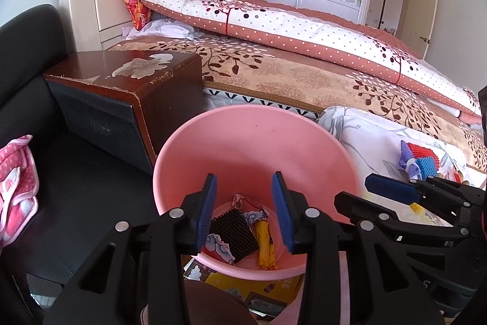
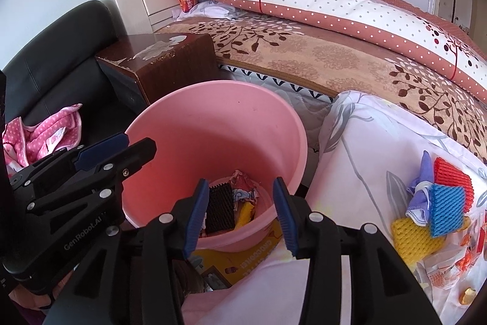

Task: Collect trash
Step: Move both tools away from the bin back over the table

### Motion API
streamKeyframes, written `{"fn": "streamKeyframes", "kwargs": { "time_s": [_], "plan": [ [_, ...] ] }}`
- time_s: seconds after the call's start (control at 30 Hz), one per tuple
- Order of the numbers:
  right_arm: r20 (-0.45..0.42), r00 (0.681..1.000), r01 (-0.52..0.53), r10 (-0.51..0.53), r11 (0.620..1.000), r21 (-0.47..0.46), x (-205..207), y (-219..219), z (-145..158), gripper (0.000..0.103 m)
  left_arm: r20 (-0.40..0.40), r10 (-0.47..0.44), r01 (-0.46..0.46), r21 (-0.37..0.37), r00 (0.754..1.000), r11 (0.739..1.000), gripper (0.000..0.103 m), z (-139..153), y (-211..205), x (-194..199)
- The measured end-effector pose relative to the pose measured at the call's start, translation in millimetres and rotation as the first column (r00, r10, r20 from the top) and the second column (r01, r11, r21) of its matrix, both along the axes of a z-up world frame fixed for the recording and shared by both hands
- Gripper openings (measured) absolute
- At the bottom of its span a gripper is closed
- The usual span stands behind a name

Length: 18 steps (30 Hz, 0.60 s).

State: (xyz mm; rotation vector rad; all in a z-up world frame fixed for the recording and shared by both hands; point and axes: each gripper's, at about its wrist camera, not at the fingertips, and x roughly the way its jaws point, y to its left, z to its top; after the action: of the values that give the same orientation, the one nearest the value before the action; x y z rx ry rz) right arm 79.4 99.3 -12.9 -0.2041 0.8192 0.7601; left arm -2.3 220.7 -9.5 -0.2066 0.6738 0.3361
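A pink bucket (image 1: 243,142) is seen beside the bed, and everything else is placed from it. Inside it, at the bottom, a black foam net (image 1: 232,235), a yellow wrapper (image 1: 264,242) and crumpled printed wrappers (image 1: 252,210) are already gathered, so part of the collecting is judged done. Above its near rim the left tongs (image 1: 245,212) are held spread, with nothing between the pads. The right tongs (image 2: 240,215) are likewise spread and empty over the same opening. To the right of the bucket, on a white leaf-print sheet (image 2: 365,142), more trash is left: a blue foam net (image 2: 447,209), a red foam net (image 2: 453,175), a yellow foam net (image 2: 411,236), a crumpled face mask (image 2: 421,188) and orange-printed wrappers (image 2: 441,273). These are judged still to be picked up and dropped in.
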Motion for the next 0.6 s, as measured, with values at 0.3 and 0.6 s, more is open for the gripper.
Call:
{"fn": "streamKeyframes", "kwargs": {
  "time_s": [0.3,0.6],
  "plan": [
    [0.036,0.999,0.028,-0.029,0.999,0.015,-11,-33,6,0.048,0.019,-0.035,0.034,0.032,0.999,0.999,0.038,10,-28,-1],
    [0.044,0.996,0.076,-0.078,0.996,0.037,-16,-70,10,0.051,0.018,-0.074,0.072,0.063,0.997,0.995,0.038,14,-59,2]
  ]
}}
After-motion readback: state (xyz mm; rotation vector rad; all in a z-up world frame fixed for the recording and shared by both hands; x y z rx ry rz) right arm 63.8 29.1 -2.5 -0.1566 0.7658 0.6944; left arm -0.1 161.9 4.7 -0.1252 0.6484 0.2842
